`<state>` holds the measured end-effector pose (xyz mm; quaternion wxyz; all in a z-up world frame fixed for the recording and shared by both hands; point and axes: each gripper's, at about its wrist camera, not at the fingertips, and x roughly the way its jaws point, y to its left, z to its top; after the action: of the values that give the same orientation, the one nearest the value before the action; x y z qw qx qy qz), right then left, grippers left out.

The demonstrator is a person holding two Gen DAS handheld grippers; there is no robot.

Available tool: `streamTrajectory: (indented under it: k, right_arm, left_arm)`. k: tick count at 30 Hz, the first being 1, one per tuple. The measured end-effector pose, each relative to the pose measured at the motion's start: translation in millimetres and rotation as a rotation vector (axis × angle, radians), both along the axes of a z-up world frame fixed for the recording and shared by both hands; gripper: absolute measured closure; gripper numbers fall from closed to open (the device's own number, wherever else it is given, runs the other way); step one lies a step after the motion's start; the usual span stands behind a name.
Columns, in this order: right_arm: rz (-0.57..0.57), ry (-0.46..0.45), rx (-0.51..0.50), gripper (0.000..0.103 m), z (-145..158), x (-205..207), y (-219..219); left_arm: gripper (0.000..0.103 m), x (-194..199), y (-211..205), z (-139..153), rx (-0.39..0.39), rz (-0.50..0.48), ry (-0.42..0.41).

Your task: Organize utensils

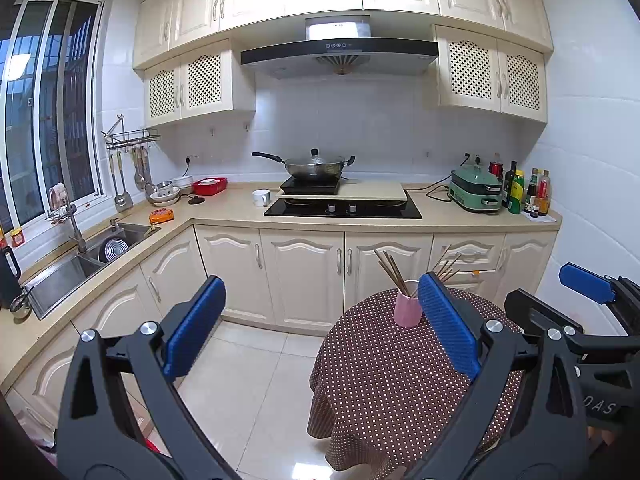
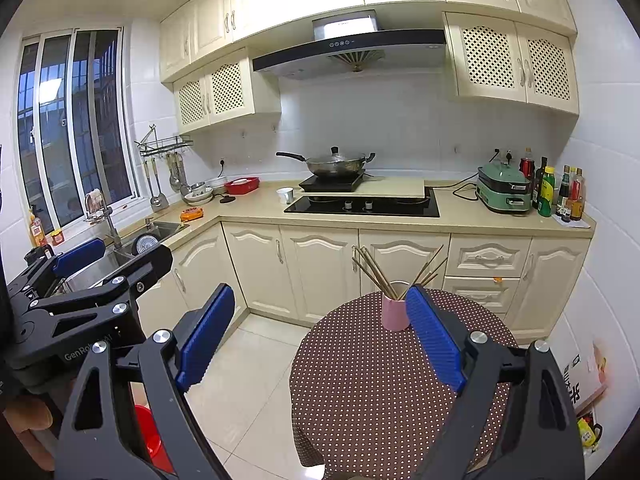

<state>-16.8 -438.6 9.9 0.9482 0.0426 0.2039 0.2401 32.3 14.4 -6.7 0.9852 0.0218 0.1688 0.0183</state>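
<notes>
Nearest camera, left gripper [image 1: 320, 324] fingers spread wide, nothing held; right gripper [image 2: 320, 332] likewise released. Just beyond right-hand fingers, on dotted tabletop [image 1: 392, 384]: pink cup [image 1: 407, 309], upright, holding splayed chopsticks [image 1: 394, 270]. Risk: finger clips splayed sticks, tips light cup, contents scatter.

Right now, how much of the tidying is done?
Done, it seems: the chopsticks already stand splayed in the pink cup on the dotted table. In hand: nothing; the left gripper and right gripper are both open and empty. Left: perhaps bunching the chopsticks; no loose ones show on the table.
</notes>
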Motion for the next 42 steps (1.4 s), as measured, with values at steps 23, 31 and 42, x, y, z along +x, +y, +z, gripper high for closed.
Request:
streamTrajectory:
  k: [23,31,42]
  right_arm:
    - [-0.018,0.005,-0.004,0.019,-5.3,1.3,7.9]
    - [-0.033,0.015,-0.004,0.019,-9.1,5.4,11.0]
    - [-0.074,0.041,0.001,0.019,-23.1,13.0,12.8]
  left_arm:
    - [0.008,6.7,9.4,-5.4,0.006,-0.016,0.007]
    - [0.008,15.3,10.5,-9.1,0.021,-0.027,0.010]
    - [0.008,30.5,8.5,-21.2,0.047,-0.059,0.024]
